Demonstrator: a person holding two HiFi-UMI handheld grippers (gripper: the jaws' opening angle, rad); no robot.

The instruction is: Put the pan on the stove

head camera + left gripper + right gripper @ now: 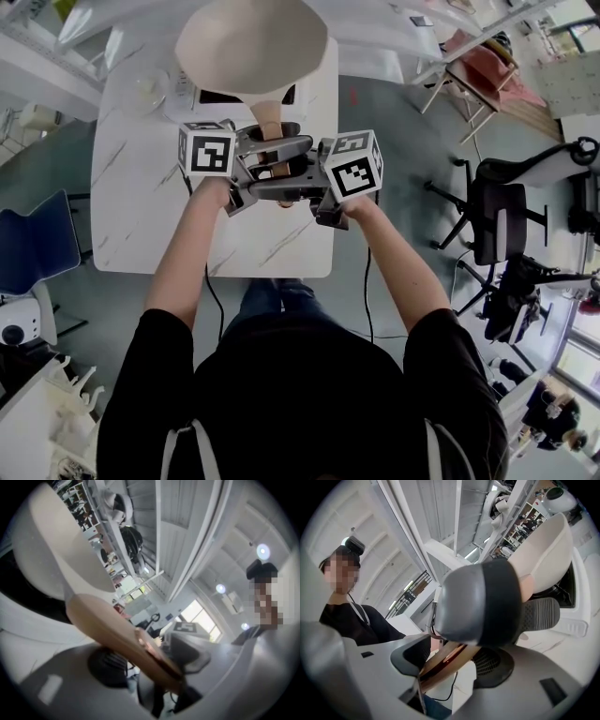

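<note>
One beige pan [251, 42] — handle [267, 117] clamped by left gripper [150, 660], right gripper [450, 660].

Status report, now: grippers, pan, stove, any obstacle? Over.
Left gripper and right gripper both shut on handle. Pan lifted above stove, not set down. No obstacle visible.

Pan [251, 42] overhangs stove [225, 97], blocking it
</note>
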